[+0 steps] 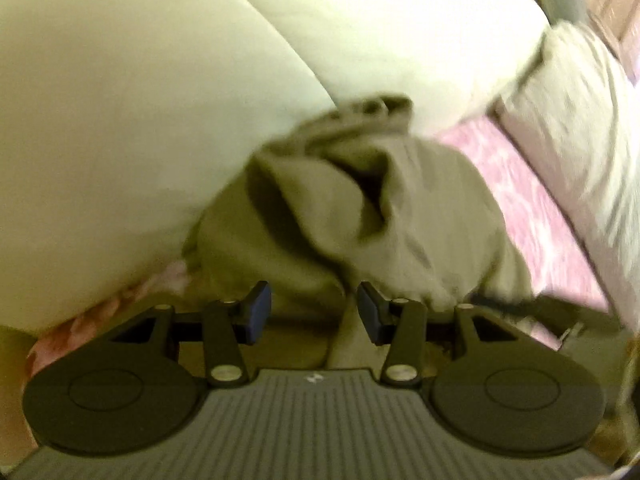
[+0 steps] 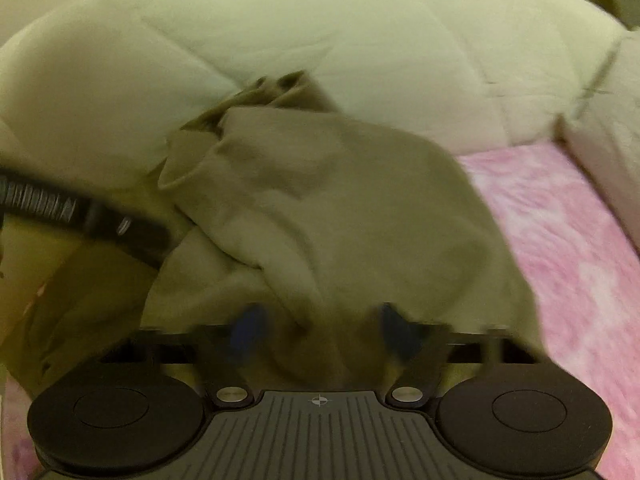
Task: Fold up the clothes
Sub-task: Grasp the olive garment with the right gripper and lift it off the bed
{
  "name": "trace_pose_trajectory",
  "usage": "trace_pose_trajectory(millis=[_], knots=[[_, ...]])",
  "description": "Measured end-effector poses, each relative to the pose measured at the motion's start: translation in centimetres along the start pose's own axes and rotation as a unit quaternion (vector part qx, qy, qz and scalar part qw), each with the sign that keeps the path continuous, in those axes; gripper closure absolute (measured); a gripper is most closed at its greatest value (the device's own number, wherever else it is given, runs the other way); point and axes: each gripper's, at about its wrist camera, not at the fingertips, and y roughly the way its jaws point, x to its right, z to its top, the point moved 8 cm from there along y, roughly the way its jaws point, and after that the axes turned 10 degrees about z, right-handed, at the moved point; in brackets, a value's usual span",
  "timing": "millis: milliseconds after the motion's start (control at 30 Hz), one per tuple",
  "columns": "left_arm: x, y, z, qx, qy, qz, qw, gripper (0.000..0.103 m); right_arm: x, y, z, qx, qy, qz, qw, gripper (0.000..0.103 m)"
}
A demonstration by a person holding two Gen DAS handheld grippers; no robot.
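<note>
A: What is seen from the left wrist?

B: An olive-brown garment (image 1: 360, 216) is seen, crumpled in a heap on a pink patterned sheet (image 1: 520, 200). It is leaned against a pale quilted duvet (image 1: 140, 100). The left gripper (image 1: 315, 310) is held just over the near edge of the garment. Its fingers are kept apart, and a fold of the cloth is seen in the gap, but no pad is pressed on it.

A: And from the right wrist?

B: The same garment (image 2: 340, 208) is shown, with the pink sheet (image 2: 560, 240) at the right and the duvet (image 2: 280, 40) behind it. The right gripper (image 2: 320, 330) is blurred. Its blue pads (image 2: 248, 328) are seen apart, with cloth bunched between them. Whether the cloth is already pinched cannot be told with certainty; a gap is still visible.

A: Is something else noticed?

B: A dark ribbed body (image 2: 80, 216), probably the other gripper, is seen at the left, over the garment.
</note>
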Motion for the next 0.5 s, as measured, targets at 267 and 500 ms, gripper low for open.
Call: trace_pose_trajectory(millis=[267,500], knots=[[0.6,0.9,1.0,-0.005,-0.008,-0.031,0.9995,0.079,0.7,-1.8,0.0,0.045,0.073,0.0,0.996,0.098],[3.8,-5.5,0.0,0.019,0.057,-0.026,0.9978,0.079,1.1,-11.4,1.7,0.149,0.133,-0.056,0.978,0.098]])
